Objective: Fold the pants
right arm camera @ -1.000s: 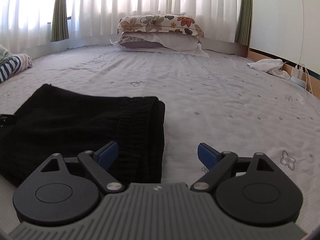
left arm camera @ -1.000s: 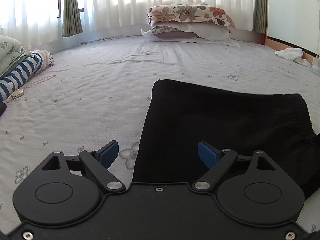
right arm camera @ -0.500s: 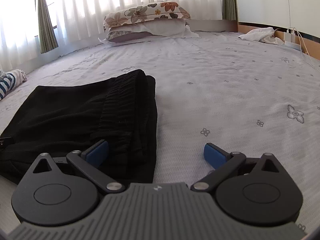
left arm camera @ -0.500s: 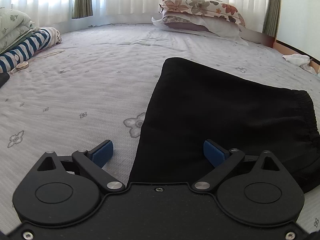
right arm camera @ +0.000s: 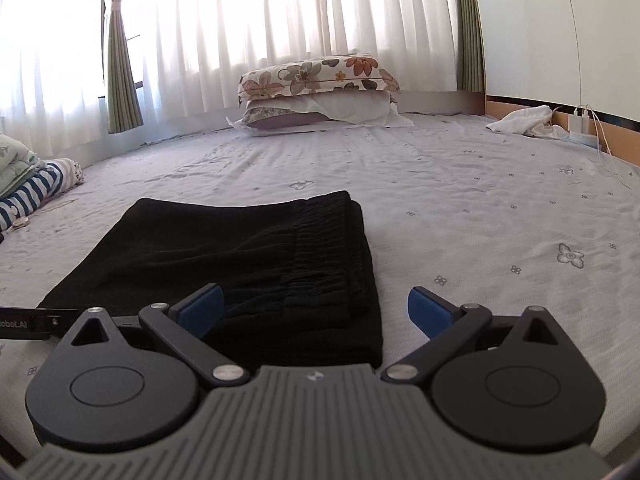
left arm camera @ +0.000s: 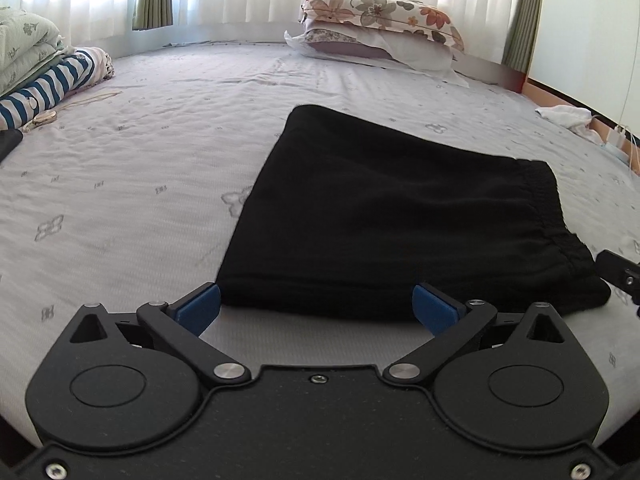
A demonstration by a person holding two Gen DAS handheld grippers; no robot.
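Bedroom, big bed (left arm camera: 132, 184) with a pale flower-print sheet, white curtains (right arm camera: 304, 20) at the back, stacked pillows (left arm camera: 380, 32) by the window, folded striped bedding (left arm camera: 48, 84) at the left edge. Left wrist view: black pants (left arm camera: 384, 216) lie flat on the bed, already folded into a compact rectangle, just ahead of the left gripper (left arm camera: 316, 306); near hem sits just beyond the blue fingertips, waistband end off to the right, long axis running left to right across the view and tilted away. Left fingers have just been opening and stand spread wide, with nothing pinched between them. A bit of the other tool pokes in at the right edge. Right wrist view: right gripper (right arm camera: 314, 308) over the elastic waistband (right arm camera: 320, 256) end, near right corner of the pants under and between the fingers; its fingers were also just opening, now spread wide, cloth below but pads not pressing on it. Both hands look about equally near, one at each end of the near edge. Hidden: layers under the top fold, the near corner beneath the right tool body, whether edges line up. Small white cloth (right arm camera: 524, 120) and charger cable far right, detail unclear.
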